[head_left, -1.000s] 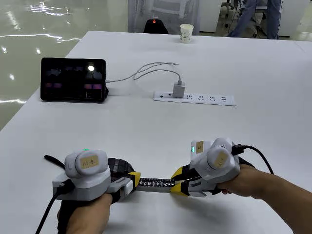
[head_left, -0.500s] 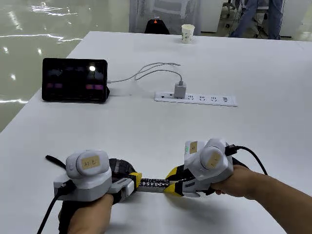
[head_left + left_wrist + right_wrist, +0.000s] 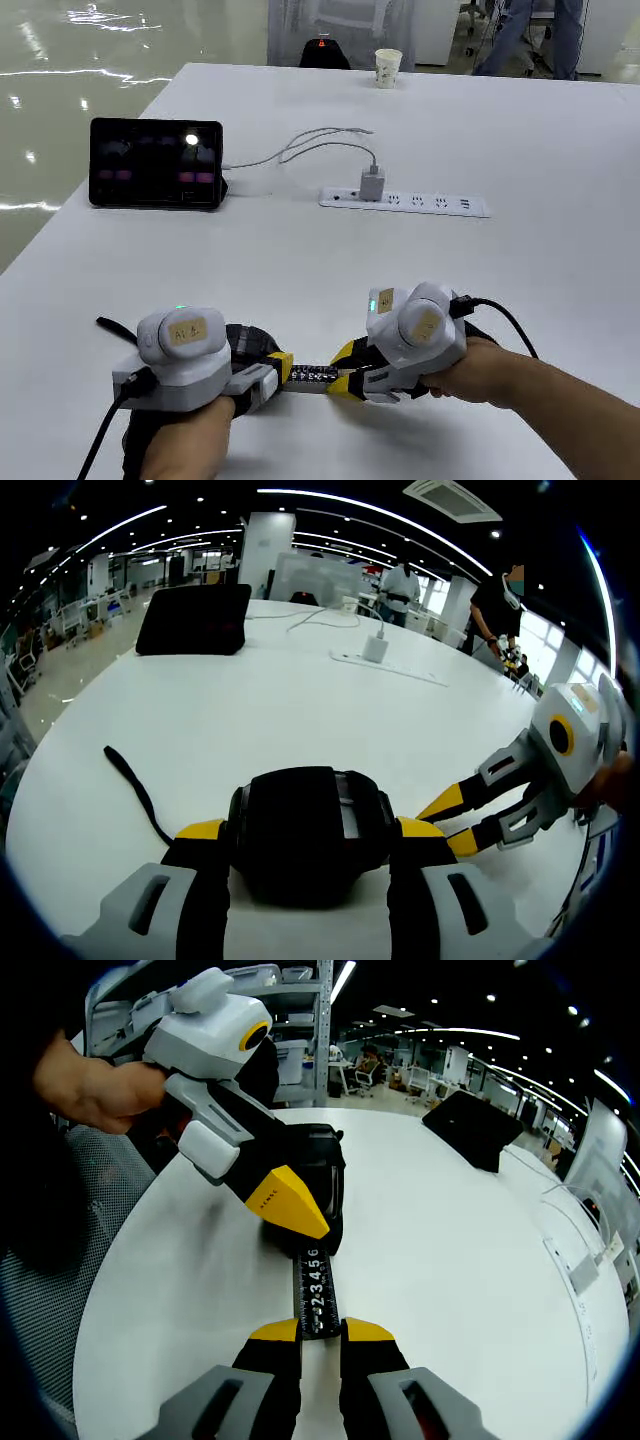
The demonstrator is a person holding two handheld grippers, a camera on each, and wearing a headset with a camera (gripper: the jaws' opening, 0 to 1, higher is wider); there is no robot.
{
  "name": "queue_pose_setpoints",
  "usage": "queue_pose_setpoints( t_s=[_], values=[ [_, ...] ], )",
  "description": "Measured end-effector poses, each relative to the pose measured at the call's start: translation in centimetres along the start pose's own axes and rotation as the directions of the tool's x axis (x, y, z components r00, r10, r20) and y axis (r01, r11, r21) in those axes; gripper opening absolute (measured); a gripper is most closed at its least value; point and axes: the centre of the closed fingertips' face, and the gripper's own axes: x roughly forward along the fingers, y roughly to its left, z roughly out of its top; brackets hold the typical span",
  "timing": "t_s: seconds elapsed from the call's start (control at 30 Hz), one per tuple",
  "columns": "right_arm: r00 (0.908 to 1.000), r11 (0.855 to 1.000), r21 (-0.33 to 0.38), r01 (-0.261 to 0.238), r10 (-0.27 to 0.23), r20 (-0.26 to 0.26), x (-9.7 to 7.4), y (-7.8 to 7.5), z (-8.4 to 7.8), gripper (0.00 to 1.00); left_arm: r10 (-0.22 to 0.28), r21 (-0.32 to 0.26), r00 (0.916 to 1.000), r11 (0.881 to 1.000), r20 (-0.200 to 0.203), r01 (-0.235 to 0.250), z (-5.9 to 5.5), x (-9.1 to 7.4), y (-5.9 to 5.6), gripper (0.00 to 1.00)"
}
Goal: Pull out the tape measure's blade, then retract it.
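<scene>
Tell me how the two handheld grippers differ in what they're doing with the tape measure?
The left gripper clamps the black tape measure case; the right gripper pinches the end of the blade. The left gripper's jaws stand wide apart around the case; the right gripper's are nearly together on the thin blade. Both have yellow-tipped jaws and sit low over the white table.

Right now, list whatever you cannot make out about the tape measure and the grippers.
- Right gripper view: tip of the blade, covered by the right gripper.
- Head view: the tape measure case, mostly behind the left gripper.
- Head view: numerals on the blade, too small to read.
</scene>
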Motion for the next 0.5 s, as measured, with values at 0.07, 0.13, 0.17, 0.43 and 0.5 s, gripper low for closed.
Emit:
queue_pose_setpoints(
  t_s=[0.07, 0.13, 0.17, 0.43, 0.5],
  values=[
    [1.0000, 1.000, -0.002, -0.001, 0.001, 0.001, 0.2, 0.0, 0.2, 0.10, -0.001, -0.001, 1.0000, 1.000, -0.001, 0.001, 0.0, 0.0, 0.0, 0.59],
    [1.0000, 1.000, -0.003, -0.001, 0.001, 0.003, 0.4, 0.0, 0.4, 0.10, -0.001, -0.002, 1.0000, 1.000, -0.001, 0.001, 0.0, 0.0, 0.0, 0.59],
    [1.0000, 1.000, -0.005, -0.001, 0.001, 0.004, 0.5, 0.1, 0.5, 0.10, -0.001, -0.002, 1.0000, 1.000, -0.001, 0.001, 0.0, 0.0, 0.0, 0.59],
    [0.9999, 1.000, -0.011, -0.003, 0.003, 0.016, 1.4, 0.2, 1.4, 0.10, -0.002, -0.006, 1.0000, 1.000, -0.002, 0.002, 0.0, 0.0, 0.0, 0.59],
    [0.9998, 1.000, -0.011, -0.001, 0.001, 0.018, 1.6, 0.2, 1.7, 0.10, -0.002, -0.009, 1.0000, 1.000, -0.001, 0.002, 0.0, 0.0, 0.0, 0.59]
  ],
)
